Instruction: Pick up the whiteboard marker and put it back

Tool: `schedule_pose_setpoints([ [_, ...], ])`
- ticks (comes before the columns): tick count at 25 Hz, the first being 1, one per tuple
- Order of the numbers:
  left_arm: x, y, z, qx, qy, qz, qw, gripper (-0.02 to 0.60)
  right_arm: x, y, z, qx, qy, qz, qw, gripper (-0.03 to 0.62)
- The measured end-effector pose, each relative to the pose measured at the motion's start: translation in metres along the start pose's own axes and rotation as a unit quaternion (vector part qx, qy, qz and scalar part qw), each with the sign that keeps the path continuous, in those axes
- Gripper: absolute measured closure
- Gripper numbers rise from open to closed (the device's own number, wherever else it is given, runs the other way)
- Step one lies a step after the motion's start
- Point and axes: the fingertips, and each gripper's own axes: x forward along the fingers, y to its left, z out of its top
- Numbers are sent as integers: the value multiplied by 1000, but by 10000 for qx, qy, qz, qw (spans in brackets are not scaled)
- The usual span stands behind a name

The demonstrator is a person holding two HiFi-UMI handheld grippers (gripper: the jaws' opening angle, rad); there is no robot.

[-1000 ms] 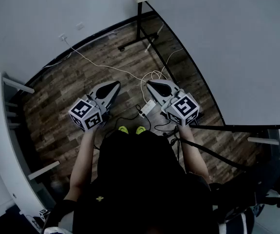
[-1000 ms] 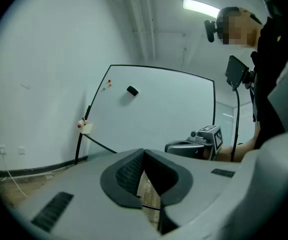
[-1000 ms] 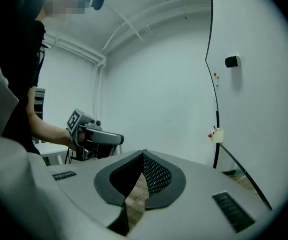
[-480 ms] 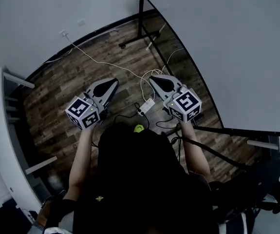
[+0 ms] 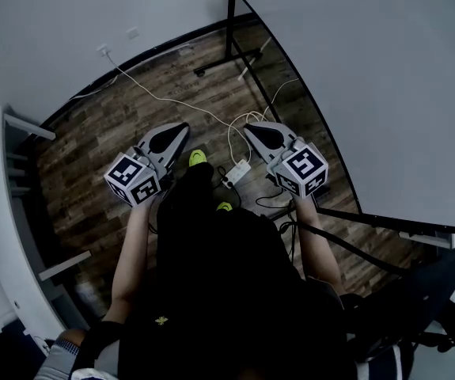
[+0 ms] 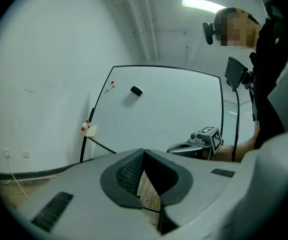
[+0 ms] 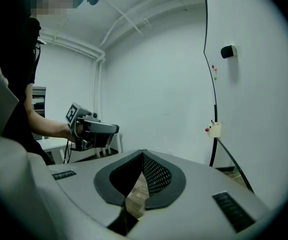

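The person holds both tools out about level, side by side with a gap between them. The left gripper has its jaws pressed together at the tip with nothing in them. The right gripper is closed the same way and also empty. The whiteboard stands ahead of both tips and runs back along the right gripper's outer side. A small white holder hangs on the board's frame, well beyond either tool. The marker seems to stand in it, though it's too small to be sure. A black eraser sits higher up on the board. Down between the two grippers, a power strip and white cables lie on the wooden floor.
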Motion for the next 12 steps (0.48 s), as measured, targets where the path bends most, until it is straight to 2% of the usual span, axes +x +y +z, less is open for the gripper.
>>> schedule_pose_setpoints([
  [8,18,55,8,-154,-256,-12,9996,563,57,-29,8,-255,174,37,9995,599],
  [12,42,96,14,-219,-266,-71,9994,562,92,-64,16,-262,184,-51,9995,599],
])
